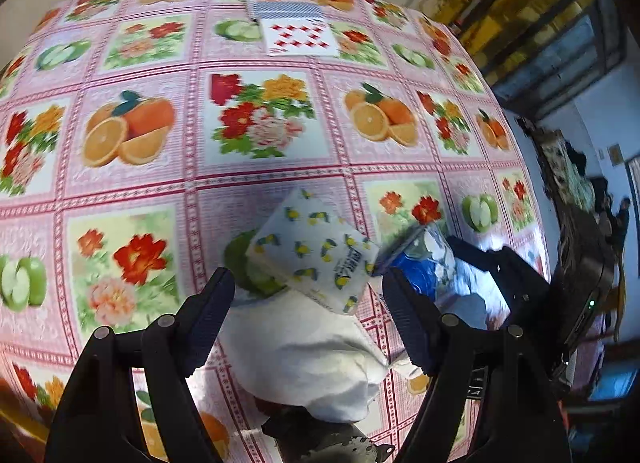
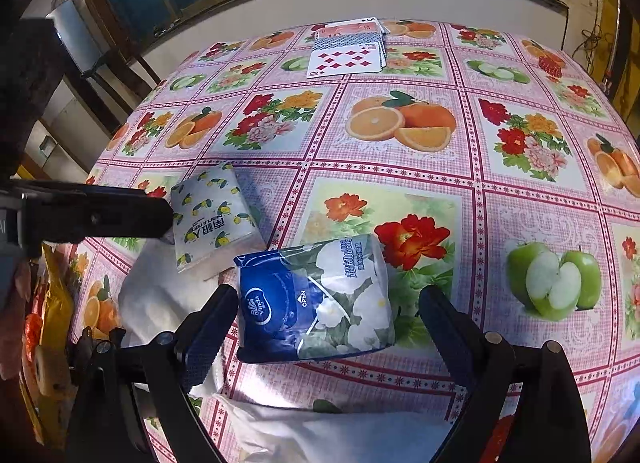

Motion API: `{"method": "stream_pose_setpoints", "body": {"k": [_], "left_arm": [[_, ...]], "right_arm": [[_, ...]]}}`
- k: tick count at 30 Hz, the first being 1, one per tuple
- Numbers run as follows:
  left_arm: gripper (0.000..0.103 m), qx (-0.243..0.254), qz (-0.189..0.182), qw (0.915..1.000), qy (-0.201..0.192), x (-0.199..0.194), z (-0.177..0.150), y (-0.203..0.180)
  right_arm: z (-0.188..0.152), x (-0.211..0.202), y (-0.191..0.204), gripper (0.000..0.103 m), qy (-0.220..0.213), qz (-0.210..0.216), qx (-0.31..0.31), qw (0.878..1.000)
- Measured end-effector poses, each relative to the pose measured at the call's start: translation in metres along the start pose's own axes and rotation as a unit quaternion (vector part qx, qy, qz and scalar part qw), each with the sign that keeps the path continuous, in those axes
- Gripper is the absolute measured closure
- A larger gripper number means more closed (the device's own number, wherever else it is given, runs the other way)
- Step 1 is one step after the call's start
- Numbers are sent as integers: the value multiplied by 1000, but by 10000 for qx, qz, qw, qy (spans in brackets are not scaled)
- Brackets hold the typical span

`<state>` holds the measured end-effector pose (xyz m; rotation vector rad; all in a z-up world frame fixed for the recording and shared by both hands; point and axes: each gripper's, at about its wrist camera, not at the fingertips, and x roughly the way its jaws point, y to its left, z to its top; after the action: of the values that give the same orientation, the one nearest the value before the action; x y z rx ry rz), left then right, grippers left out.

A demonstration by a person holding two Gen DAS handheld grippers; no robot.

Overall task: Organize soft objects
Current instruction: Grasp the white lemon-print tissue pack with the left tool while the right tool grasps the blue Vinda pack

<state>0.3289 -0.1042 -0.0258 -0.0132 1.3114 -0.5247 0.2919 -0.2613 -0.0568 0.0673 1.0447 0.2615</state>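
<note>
A white tissue pack with lemon print (image 1: pixel 312 251) (image 2: pixel 212 215) lies tilted, its near end propped on a white cloth (image 1: pixel 308 351) (image 2: pixel 160 299). My left gripper (image 1: pixel 310 307) is open, and its fingers straddle the cloth and the near end of that pack without touching. A blue tissue pack with white flowers (image 2: pixel 316 299) (image 1: pixel 424 263) lies flat just right of the lemon pack. My right gripper (image 2: pixel 328 323) is open with the blue pack between its fingers, not clamped. One left-gripper finger (image 2: pixel 120 217) shows beside the lemon pack.
The table wears a pink fruit-and-flower cloth (image 2: pixel 420 183) (image 1: pixel 160 191). Playing cards (image 2: pixel 348 59) (image 1: pixel 300 39) lie near its far edge, by the wall and window. The table's left edge (image 2: pixel 108 151) drops to a yellow bag (image 2: pixel 52 303). More white cloth (image 2: pixel 320 435) lies under the right gripper.
</note>
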Motion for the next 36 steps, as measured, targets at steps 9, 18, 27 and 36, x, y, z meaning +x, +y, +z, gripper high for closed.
{"method": "stream_pose_setpoints", "body": {"k": [9,18,27,36], "left_arm": [[27,1078,283,9932,323,17,16,-15],[24,1244,276,9909,436,31,28,-12],[21,1398,239,9882,573,51,33,-26],[24,1464,393,9874,447,51,24,-32]], "right_arm": [[0,0,-6,13,-82,-61,-196,9998],[0,2,-2,9,-70,-86,-318,9994],[-3,10,9,8,-50,-450,-705,9965],[4,9,7,28,-71,-619,-645,9960]]}}
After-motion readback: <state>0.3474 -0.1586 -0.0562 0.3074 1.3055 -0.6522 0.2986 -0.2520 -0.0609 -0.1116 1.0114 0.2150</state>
